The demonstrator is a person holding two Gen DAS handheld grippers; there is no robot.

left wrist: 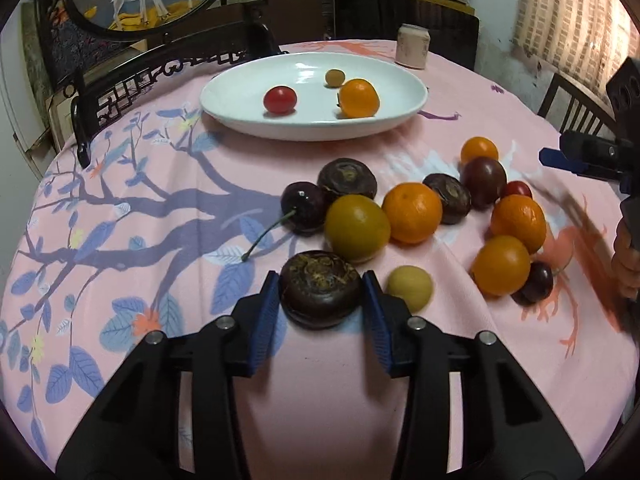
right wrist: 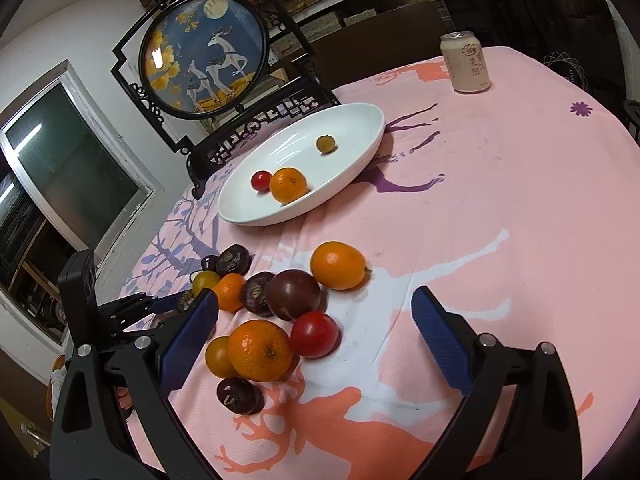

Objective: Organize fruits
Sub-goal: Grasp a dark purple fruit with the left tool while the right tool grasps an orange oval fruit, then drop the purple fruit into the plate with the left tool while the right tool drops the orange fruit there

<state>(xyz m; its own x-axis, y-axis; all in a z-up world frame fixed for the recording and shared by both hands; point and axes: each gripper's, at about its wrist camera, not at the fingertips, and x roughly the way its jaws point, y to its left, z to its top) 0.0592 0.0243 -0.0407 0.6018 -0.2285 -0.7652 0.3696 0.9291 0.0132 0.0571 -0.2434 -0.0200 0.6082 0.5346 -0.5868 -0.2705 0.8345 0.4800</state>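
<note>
Left claw point(left wrist: 320, 292): my blue pads press both sides of a dark water chestnut point(left wrist: 318, 288) on the pink cloth point(left wrist: 160, 216).
Right claw point(right wrist: 316, 332): I hold it spread wide, empty, above loose fruit.
Plate point(left wrist: 240, 120): white, beyond the pile.

A round table under a pink tablecloth point(right wrist: 500, 208) printed with blue branches and coral deer fills the middle of the room. At its far edge stands a dark carved wooden screen point(right wrist: 204, 56) holding a round painting of white deer on blue. Behind the screen the wall is white, with a pale-framed window point(right wrist: 68, 172) beside it. A drinks can point(right wrist: 466, 62) sits further along that far edge, and dark chairs point(left wrist: 404, 16) stand beyond it.
</note>
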